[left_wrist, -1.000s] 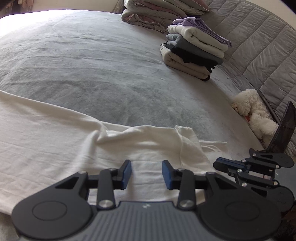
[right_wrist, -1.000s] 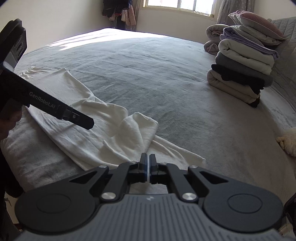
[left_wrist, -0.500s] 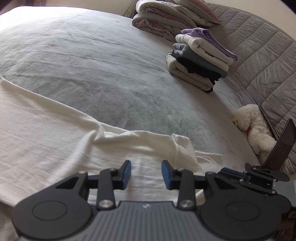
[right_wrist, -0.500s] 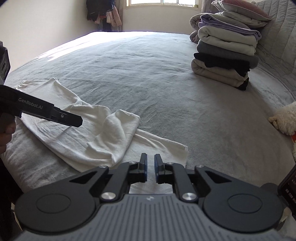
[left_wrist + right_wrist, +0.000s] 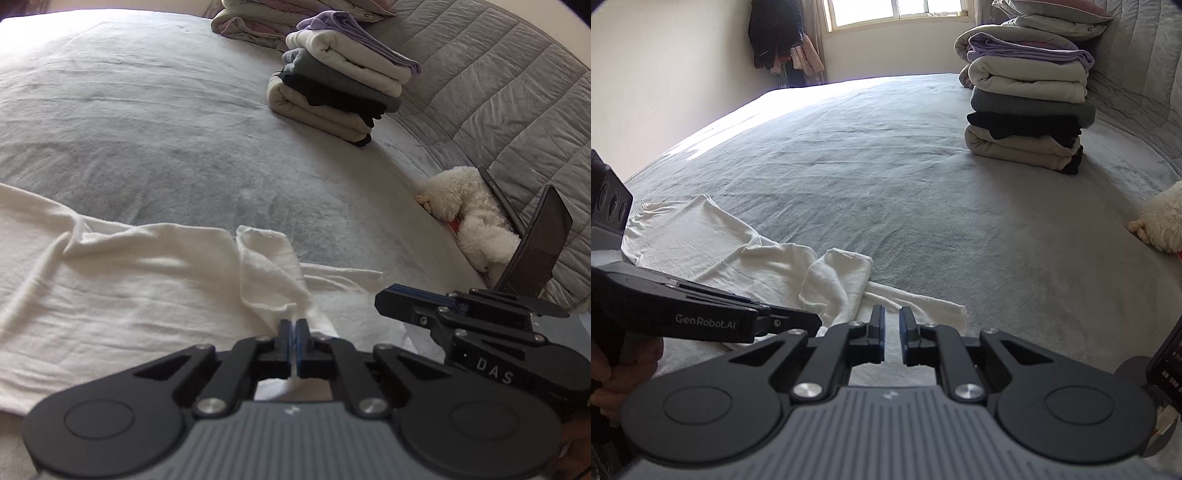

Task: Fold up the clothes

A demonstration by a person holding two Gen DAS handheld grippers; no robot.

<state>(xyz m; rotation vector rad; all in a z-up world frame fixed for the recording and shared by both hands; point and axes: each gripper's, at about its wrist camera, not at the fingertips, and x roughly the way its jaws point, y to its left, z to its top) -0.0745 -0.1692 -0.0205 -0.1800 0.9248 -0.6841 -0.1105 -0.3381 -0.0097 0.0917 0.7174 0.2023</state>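
My left claw is clenched on a fold of the crumpled white cotton garment lying on the grey bed; my right claw is released, gripping nothing.

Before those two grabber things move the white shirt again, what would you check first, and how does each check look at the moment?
1. Left gripper has cloth: ok. Its fingers are shut on a fold of the white shirt.
2. Right gripper has cloth: not ok. Its fingers stand slightly apart over the shirt's edge, pinching nothing.
3. Shirt lies flat: not ok. It is bunched and wrinkled where the sleeve folds over.
4. Room on the bed to spread it: ok. Bare grey cover lies beyond the shirt.
5. Folded stack out of the way: ok. It sits far off near the headboard.
6. Pinch takes one layer only: cannot tell.
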